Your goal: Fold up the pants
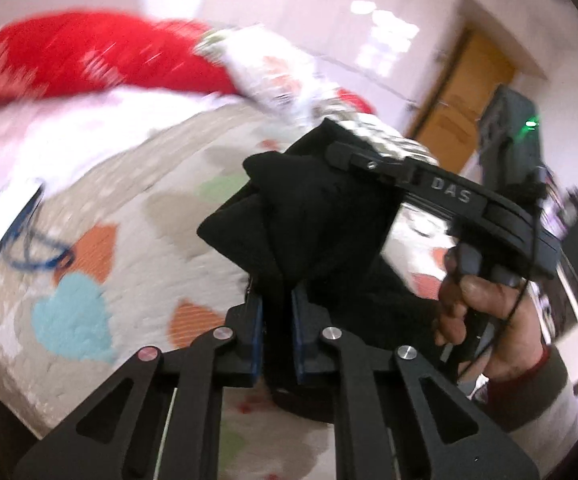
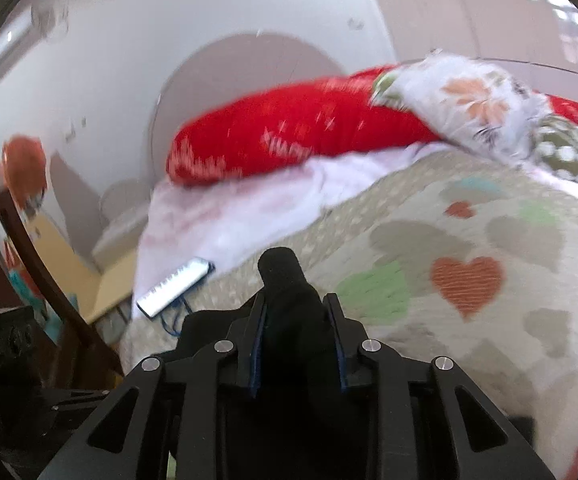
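Left gripper (image 1: 277, 300) and right gripper (image 2: 295, 312) each pinch the bunched black pants (image 1: 309, 216) above the heart-patterned bed (image 2: 489, 320); their direction is unclear.

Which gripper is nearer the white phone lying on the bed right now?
Hard to say: neither is at it. The phone lies off beyond the left gripper; in the right wrist view it also lies off beyond the right gripper. Both are shut on the black pants.
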### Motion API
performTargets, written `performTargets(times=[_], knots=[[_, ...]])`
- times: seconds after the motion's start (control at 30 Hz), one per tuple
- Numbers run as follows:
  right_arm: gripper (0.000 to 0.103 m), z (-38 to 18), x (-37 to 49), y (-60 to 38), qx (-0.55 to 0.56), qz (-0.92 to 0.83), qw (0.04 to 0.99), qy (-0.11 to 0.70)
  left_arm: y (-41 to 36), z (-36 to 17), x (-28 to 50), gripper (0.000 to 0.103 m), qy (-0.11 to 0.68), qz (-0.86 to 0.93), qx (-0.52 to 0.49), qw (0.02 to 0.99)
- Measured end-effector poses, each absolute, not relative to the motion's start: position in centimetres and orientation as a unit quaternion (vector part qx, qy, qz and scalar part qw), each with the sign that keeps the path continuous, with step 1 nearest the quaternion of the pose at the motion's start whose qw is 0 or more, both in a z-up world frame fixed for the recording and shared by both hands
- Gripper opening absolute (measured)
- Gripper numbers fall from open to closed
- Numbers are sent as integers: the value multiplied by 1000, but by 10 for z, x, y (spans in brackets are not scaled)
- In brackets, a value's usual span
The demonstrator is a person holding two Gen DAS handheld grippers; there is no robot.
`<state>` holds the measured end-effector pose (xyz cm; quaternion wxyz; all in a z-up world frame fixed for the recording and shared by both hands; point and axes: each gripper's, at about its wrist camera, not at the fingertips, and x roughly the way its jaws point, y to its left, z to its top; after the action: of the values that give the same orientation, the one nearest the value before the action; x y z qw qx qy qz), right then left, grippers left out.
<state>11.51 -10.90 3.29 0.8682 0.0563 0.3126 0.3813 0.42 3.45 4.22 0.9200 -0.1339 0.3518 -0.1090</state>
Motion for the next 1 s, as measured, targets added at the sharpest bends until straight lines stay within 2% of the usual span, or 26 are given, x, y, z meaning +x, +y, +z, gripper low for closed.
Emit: performTargets(times=[0.17, 0.33, 0.43, 0.47, 0.5, 0.57, 0.63, 0.73, 0.87, 0.93, 1.0], knots=[[26, 36, 86, -189, 117, 337, 886, 297, -20, 43, -8, 9, 345, -187, -66, 917], [26, -2, 68, -261, 168, 269, 888, 332, -70, 19, -10, 10, 371, -254, -8, 893], [28, -28, 59, -289, 193, 229, 885, 356, -93, 4, -10, 20, 386, -295, 27, 874], [32, -33, 56, -297, 200, 214, 886, 360, -97, 1, -12, 28, 397, -313, 31, 862], [40, -36, 53, -304, 207, 194, 888, 363, -99, 0, -15, 41, 403, -325, 30, 855], [51, -36, 43, -319, 227, 173, 889, 359, -94, 6, -17, 57, 405, -356, 23, 842], [63, -31, 32, -332, 242, 158, 892, 348, -87, 16, -24, 60, 392, -368, 18, 843], [72, -24, 18, -344, 261, 157, 890, 338, -74, 31, -25, 69, 378, -367, 10, 850], [77, -24, 4, -353, 292, 157, 880, 341, -48, 43, -17, 73, 367, -362, -11, 857], [84, -29, -1, -358, 318, 161, 867, 349, -38, 44, -11, 75, 360, -344, -14, 867], [84, -34, -2, -357, 329, 164, 857, 361, -32, 41, 4, 75, 364, -322, -22, 874]])
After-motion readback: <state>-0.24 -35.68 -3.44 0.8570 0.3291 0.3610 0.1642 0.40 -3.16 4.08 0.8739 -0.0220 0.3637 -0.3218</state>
